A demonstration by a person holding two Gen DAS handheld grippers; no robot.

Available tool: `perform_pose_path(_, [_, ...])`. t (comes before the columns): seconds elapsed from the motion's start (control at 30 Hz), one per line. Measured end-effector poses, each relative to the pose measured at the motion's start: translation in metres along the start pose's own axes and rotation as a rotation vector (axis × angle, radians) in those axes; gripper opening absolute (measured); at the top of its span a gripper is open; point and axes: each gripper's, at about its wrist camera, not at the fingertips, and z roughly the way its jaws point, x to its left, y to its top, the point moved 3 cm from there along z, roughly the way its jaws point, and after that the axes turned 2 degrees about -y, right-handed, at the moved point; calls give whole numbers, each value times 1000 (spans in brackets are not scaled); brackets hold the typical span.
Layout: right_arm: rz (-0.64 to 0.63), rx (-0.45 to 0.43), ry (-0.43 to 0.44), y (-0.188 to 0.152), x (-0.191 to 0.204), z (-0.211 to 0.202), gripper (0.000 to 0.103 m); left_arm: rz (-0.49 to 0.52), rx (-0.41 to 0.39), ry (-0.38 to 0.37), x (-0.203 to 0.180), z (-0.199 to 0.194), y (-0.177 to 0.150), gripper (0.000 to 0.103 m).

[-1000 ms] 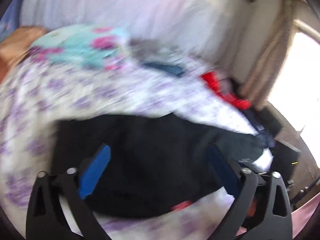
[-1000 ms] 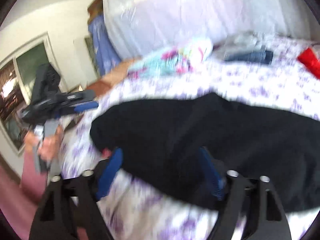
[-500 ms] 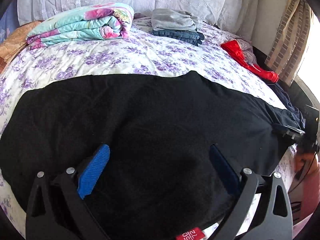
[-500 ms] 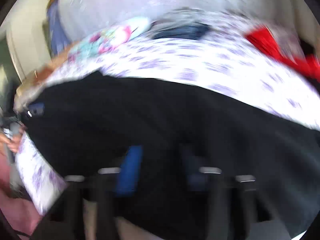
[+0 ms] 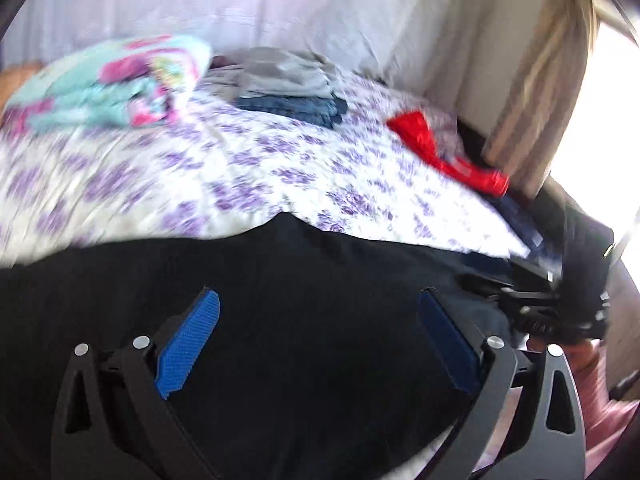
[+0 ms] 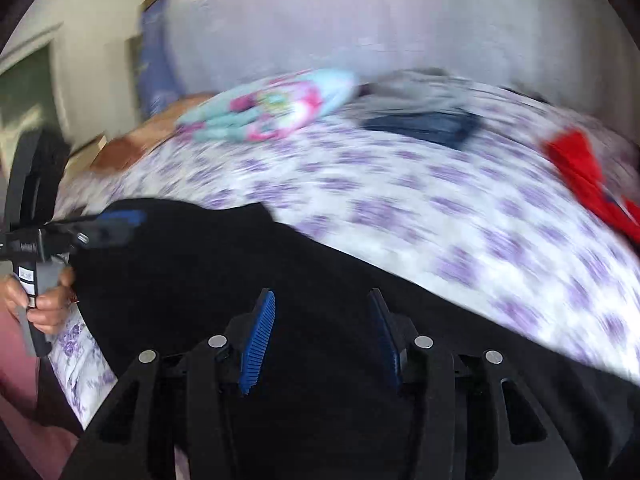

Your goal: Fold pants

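Black pants (image 5: 304, 304) lie spread across the near part of a bed with a white, purple-flowered sheet (image 5: 224, 172); they also fill the lower right wrist view (image 6: 304, 288). My left gripper (image 5: 318, 336) is open wide and empty, just above the pants. My right gripper (image 6: 322, 332) is partly open, its blue pads apart with nothing between them, above the pants. The right gripper (image 5: 536, 304) shows at the pants' right end in the left wrist view. The left gripper (image 6: 80, 232) shows at the pants' left end in the right wrist view.
A folded turquoise and pink blanket (image 5: 116, 88) lies at the back left of the bed. A stack of folded grey and blue clothes (image 5: 292, 88) lies behind the middle. A red garment (image 5: 440, 152) lies at the right, by a curtain (image 5: 544, 80).
Both views have swung and blurred. The left gripper has tilted up, so the pants fill less of its view. The right gripper's pads stand a little wider apart.
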Motion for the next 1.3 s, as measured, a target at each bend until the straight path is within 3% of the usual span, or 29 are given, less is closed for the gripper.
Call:
perform_pose_path(0.1, [-65,147,47,15,13,57,47,-35,156,117,15,49,-3,97])
perform_pose_path(0.13, [-74,176,23,16,9,66,47,-79,195,124,26,59,-7,97])
perform_pose_path(0.2, [-60,178,36,4,-12,58,47,-123,161,66,35,56,-10,97])
perform_pose_path(0.3, [-58,178,-162,-26,-70,19,47,-100,146,69,33,53,-12,97])
perform_pose_path(0.37, [-15,203,-375,-58,-128,-17,68,-71,146,97,25,55,-14,98])
perform_pose_path(0.4, [35,202,-441,-73,-156,-32,87,-54,147,111,22,57,-13,98])
perform_pose_path(0.5, [255,208,-584,-116,-230,-89,85,-47,143,114,22,57,-14,98])
perform_pose_path(0.6, [381,72,-613,-122,-237,-139,58,-62,139,103,27,54,-13,98])
perform_pose_path(0.67, [408,-55,-576,-121,-228,-169,58,-65,138,104,27,53,-14,98])
perform_pose_path(0.73, [439,-93,-506,-122,-220,-175,51,-61,138,108,26,54,-14,98])
perform_pose_path(0.77, [448,-72,-427,-129,-220,-171,47,-59,138,111,26,54,-14,98])
perform_pose_path(0.83, [432,4,-340,-141,-219,-151,22,-57,138,112,26,55,-13,98])
perform_pose_path(0.9, [379,124,-497,-159,-246,-128,11,-57,138,111,26,55,-13,98])
perform_pose_path(0.93, [407,120,-493,-166,-260,-126,0,-58,138,110,26,55,-13,98])
perform_pose_path(0.97, [497,60,-416,-171,-278,-127,0,-58,137,108,26,55,-13,98])
perform_pose_path(1.0, [556,25,-391,-173,-285,-130,0,-58,136,107,26,55,-13,98])
perform_pose_path(1.1, [516,4,-483,-159,-270,-134,1,-59,137,109,26,55,-13,98])
perform_pose_path(1.13, [517,-25,-469,-154,-256,-138,6,-58,138,110,26,56,-13,98])
perform_pose_path(1.2, [490,-66,-388,-146,-230,-144,6,-55,138,115,26,56,-13,98])
perform_pose_path(1.3, [417,-17,-351,-150,-199,-142,7,-55,138,115,26,56,-13,98])
